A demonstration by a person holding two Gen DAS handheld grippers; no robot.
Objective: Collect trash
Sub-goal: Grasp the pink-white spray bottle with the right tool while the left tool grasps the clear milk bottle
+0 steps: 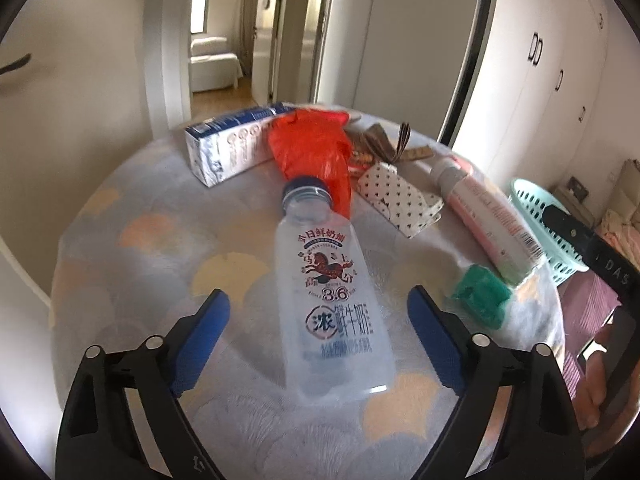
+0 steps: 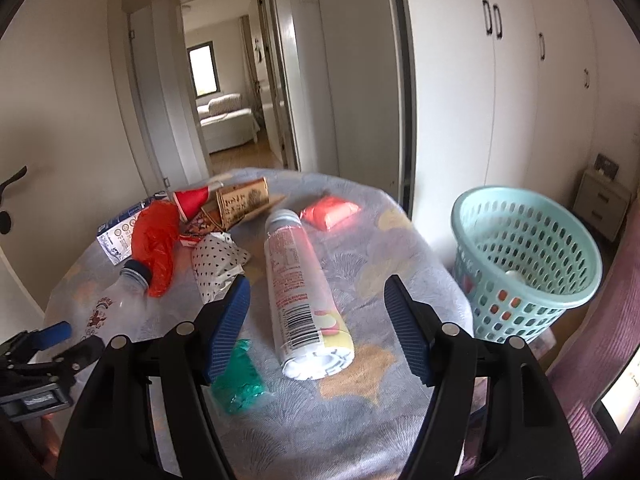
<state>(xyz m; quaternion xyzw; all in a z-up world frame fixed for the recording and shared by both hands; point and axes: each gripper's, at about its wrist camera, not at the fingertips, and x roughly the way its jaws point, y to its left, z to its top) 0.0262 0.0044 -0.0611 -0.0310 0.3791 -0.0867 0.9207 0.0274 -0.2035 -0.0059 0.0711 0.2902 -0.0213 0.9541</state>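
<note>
A round table (image 1: 132,264) under a pale cloth printed with fan shapes in grey, peach and yellow stands in a white-walled room, with a doorway behind opening onto a farther room with a sofa (image 2: 230,118) and window. At the table's left rear lies a blue and white carton (image 1: 224,146), then a crumpled red plastic bag (image 1: 316,152), brown and spotted paper wrappers (image 1: 396,196), and a pink and white bottle (image 2: 298,292) lying on its side with a barcode near its base. A green crumpled scrap (image 2: 240,376) lies just beside that bottle. The left claw (image 1: 318,320) stands open, its blue pads either side of a clear milk bottle (image 1: 332,312) lying flat, printed with a red horse, Chinese characters and "3.6"; the pads do not touch it. The right claw (image 2: 316,316) is likewise open around the pink bottle, apart from it. White wardrobe doors (image 2: 516,80) fill the right wall, and a teal perforated basket (image 2: 528,264) stands just beside the table's right edge.
</note>
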